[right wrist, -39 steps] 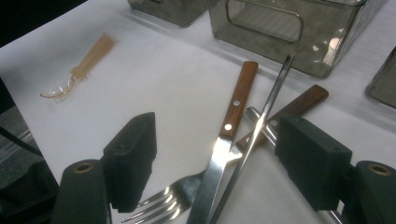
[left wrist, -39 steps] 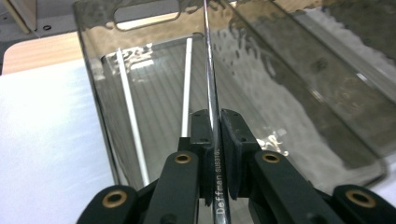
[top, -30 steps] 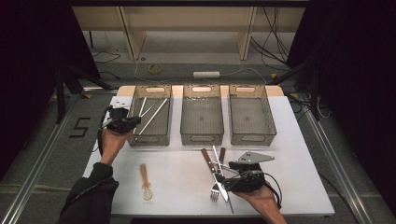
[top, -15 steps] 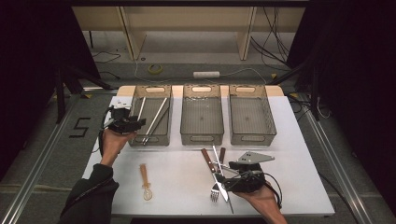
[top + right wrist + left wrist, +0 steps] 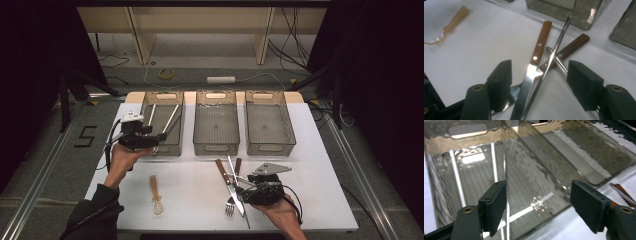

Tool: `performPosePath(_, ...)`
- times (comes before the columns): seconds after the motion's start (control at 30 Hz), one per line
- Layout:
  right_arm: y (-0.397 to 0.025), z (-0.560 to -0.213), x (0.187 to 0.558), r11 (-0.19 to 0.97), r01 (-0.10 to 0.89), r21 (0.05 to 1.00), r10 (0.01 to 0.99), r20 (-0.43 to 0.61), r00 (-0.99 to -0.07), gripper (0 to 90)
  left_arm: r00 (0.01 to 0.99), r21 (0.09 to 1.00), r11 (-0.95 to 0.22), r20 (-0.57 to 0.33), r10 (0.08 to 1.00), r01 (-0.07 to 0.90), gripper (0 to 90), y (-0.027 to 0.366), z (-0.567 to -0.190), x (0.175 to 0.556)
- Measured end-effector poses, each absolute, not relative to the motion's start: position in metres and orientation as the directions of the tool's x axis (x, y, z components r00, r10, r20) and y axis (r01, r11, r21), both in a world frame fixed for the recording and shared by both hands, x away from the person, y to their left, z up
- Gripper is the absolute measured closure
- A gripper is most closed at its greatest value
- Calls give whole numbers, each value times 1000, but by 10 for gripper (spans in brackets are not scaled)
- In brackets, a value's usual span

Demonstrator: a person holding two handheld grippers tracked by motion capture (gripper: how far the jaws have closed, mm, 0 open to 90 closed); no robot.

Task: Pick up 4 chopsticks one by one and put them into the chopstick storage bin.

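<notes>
Three clear rectangular bins stand in a row across the upper middle of the high view, on a white surface [image 5: 320, 150]. The left bin [image 5: 161, 97] holds two slim metal utensils [image 5: 170, 119] lying lengthwise, their ends toward the top of the frame; in the left gripper view they show as pale strips on the bin's floor. The middle bin [image 5: 216, 146] and the right bin [image 5: 267, 149] hold nothing that can be made out.

The left gripper [image 5: 159, 136] hangs at the lower left corner of the left bin, at the left of the frame, its jaws spread wide with nothing between them; the left gripper view looks between them into the bin.

A cluster of cutlery lies crossed at the lower centre of the high view: a wooden-handled knife [image 5: 229, 182], a fork [image 5: 230, 204] with its tines toward the bottom edge and a brown handle, and a thin all-metal utensil [image 5: 233, 170] slanting over them. Their long axes run roughly top to bottom of the frame, handles toward the bins. The right gripper [image 5: 243, 186] sits just right of this cluster, its jaws spread; in the right gripper view the knife blade and the thin utensil pass up between the open jaws, neither pinched.

A pale translucent spoon [image 5: 155, 194] lies alone at lower left, its bowl toward the bottom edge, well apart from both grippers.
</notes>
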State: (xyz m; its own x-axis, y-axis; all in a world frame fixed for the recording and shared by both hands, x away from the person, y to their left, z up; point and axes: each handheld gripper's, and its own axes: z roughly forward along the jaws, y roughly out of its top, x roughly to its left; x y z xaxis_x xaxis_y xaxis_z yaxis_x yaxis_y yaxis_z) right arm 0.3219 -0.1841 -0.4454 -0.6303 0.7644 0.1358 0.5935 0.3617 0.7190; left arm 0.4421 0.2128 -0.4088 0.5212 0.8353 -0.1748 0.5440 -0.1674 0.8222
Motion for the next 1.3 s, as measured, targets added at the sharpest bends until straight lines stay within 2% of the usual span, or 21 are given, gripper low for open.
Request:
performPosePath(0.1,-183,-447,323,389,594,704,773,100,-626,429,550,830,-190,-159,820,524,259,209,-409,434)
performPosePath(0.57,-181,-456,330,401,638,658,787,108,-607,545,616,884,-188,-133,776,429,246,187,-417,389)
performPosePath(0.93,-172,-463,332,431,652,624,783,101,-614,629,648,882,-208,-134,750,423,235,173,-426,360)
performPosePath(1.3,-169,-468,334,448,661,602,785,90,-614,677,661,873,-232,-127,739,428,229,170,-426,351)
